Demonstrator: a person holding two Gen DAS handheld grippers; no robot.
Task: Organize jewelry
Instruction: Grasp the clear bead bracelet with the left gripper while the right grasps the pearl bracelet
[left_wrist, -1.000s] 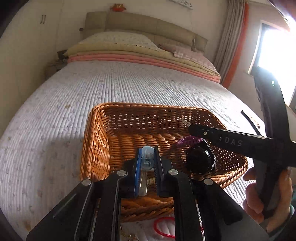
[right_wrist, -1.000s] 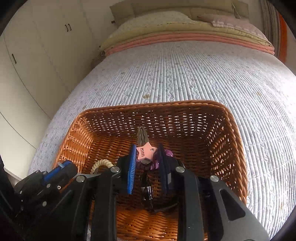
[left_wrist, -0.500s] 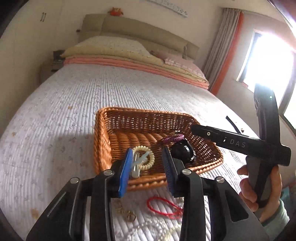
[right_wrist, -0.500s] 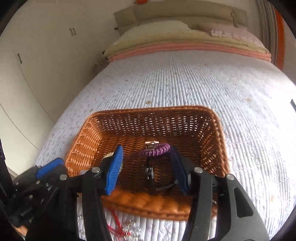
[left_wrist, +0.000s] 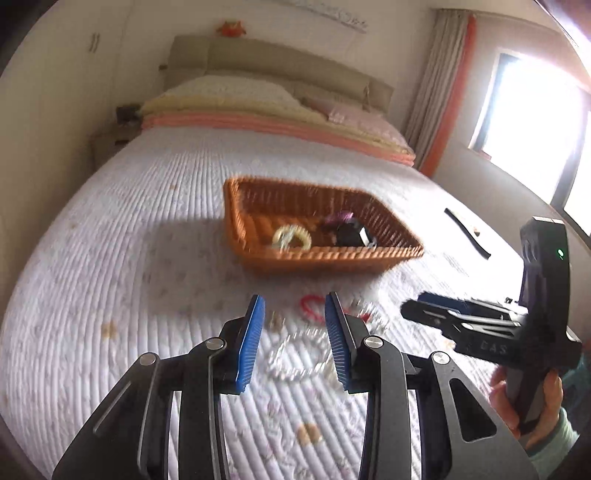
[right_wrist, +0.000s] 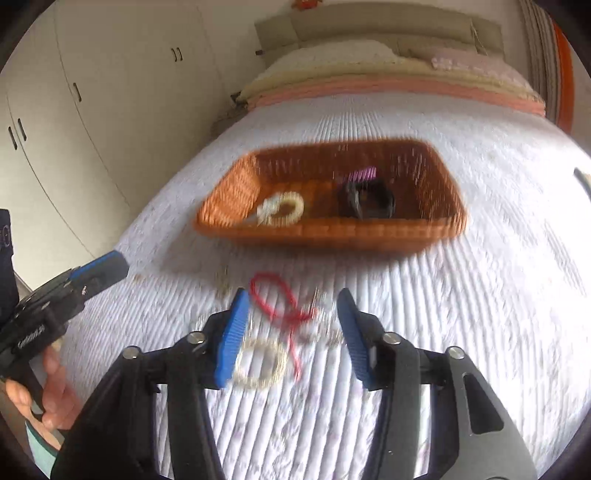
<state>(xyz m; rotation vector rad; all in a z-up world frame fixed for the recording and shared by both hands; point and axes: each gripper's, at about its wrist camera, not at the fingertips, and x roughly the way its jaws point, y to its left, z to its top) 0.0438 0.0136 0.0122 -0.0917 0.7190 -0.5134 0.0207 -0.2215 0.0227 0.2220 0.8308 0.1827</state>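
The wicker basket (right_wrist: 328, 229) sits on the bed (right_wrist: 498, 295) and already holds a cream bead bracelet (right_wrist: 282, 208), a black band (right_wrist: 367, 199) and a purple piece (right_wrist: 360, 173) behind it. On the bedspread in front of the basket lie the pieces not yet sorted: a red cord (right_wrist: 280, 302), a pearl bracelet (right_wrist: 260, 360) nearer the camera than the cord, and some small metal bits beside them, too blurred to name.

The left gripper (left_wrist: 295, 336) is released and empty, its blue pads framing the pearl bracelet from above. The right gripper (right_wrist: 290, 328) is also empty; its jaws are closing a little with nothing pressed between them, the red cord and pearl bracelet lying below the gap.

Judging from this, the step in hand is picking the next loose piece in front of the basket. The next move calls for lowering one gripper until its pads straddle a single piece, then clenching low against the soft bedspread so the thin cord or beads don't slip out.
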